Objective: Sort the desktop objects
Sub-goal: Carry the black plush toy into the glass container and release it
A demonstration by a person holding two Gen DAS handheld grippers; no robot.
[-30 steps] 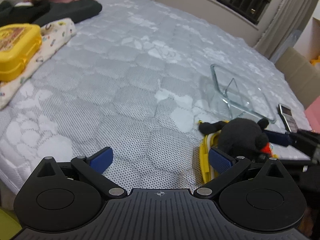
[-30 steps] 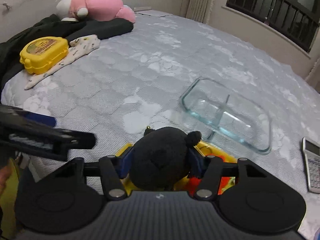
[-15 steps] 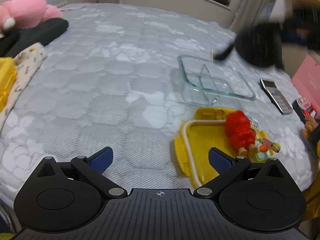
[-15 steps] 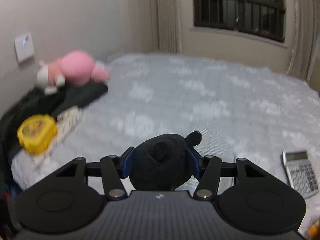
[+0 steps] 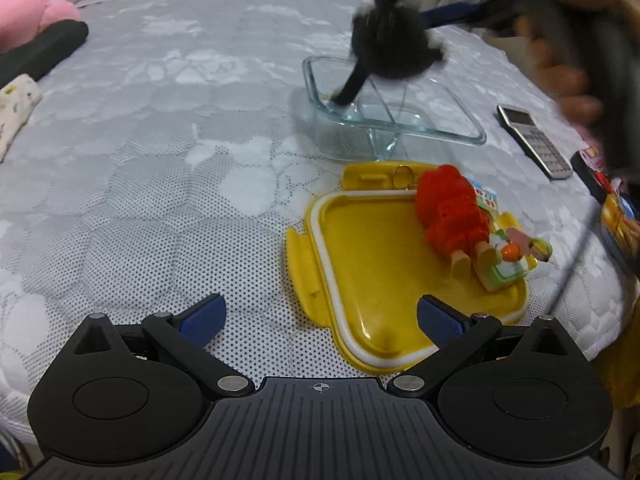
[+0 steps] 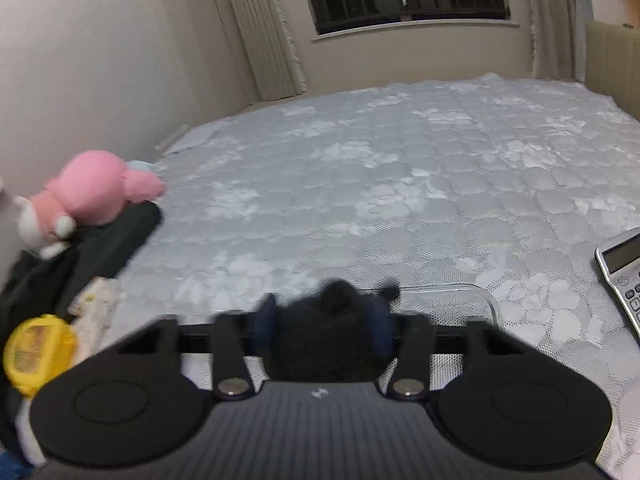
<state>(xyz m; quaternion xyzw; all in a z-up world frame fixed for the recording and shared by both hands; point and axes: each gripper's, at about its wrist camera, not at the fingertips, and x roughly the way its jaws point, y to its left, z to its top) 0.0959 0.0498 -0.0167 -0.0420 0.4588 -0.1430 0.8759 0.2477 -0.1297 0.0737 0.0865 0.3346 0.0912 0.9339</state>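
Grey quilted bedding (image 5: pixel 168 168) carries the job: the right gripper (image 6: pixel 324 330), jaws just squeezing tighter on a fuzzy black plush toy (image 5: pixel 394 46), holds it above the clear divided glass dish (image 5: pixel 440 126). Next, I judge, lower and release into 1 compartment. Nearer, the left gripper (image 5: pixel 320 320) gapes wide, holding nothing, over the yellow plastic lid (image 5: pixel 372 280).

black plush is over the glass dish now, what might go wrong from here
1. The right gripper holds the black plush toy above the divided glass dish; its jaws have just been closing on the plush. The dangling tail hangs near the dish's far-left corner, so on release the toy may drape over the rim.
2. The calculator lies just beside the dish, so a sideways swing may knock it.
3. The left gripper is open, so nothing steadies the dish.
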